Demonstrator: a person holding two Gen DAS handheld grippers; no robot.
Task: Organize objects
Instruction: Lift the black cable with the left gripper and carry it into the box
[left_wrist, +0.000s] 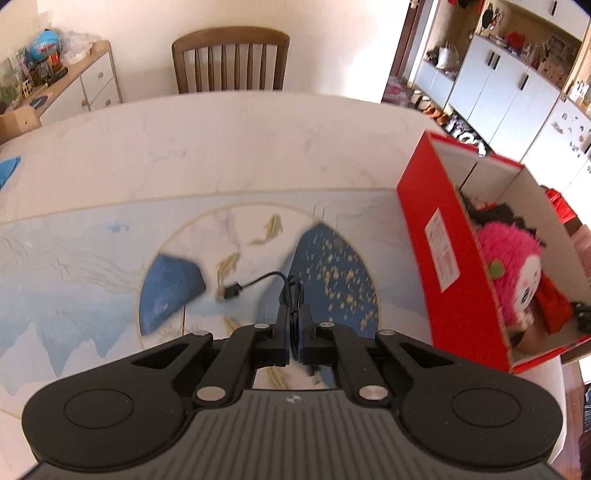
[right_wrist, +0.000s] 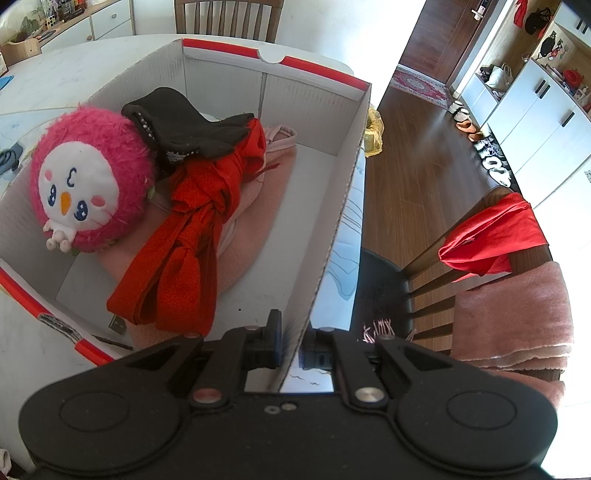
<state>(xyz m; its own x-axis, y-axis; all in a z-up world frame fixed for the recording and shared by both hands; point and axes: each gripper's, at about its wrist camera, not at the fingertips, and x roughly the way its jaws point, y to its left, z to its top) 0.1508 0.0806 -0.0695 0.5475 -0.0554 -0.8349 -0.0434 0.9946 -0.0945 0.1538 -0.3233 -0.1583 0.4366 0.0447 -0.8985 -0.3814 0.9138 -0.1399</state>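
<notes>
Cable (left_wrist: 258, 282) pinched between closed jaws of left gripper (left_wrist: 293, 325), plug end hanging free over blue-patterned mat (left_wrist: 74, 258) | red box (left_wrist: 439, 258) just right of it, pink plush (left_wrist: 511, 266) inside | right gripper (right_wrist: 291, 341) clamped narrow on box's near wall (right_wrist: 332, 229), one finger inside, one outside

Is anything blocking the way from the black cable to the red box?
Nothing visible does. The left gripper is shut on the black cable, and only bare table mat lies between it and the red box, whose top is open.
</notes>
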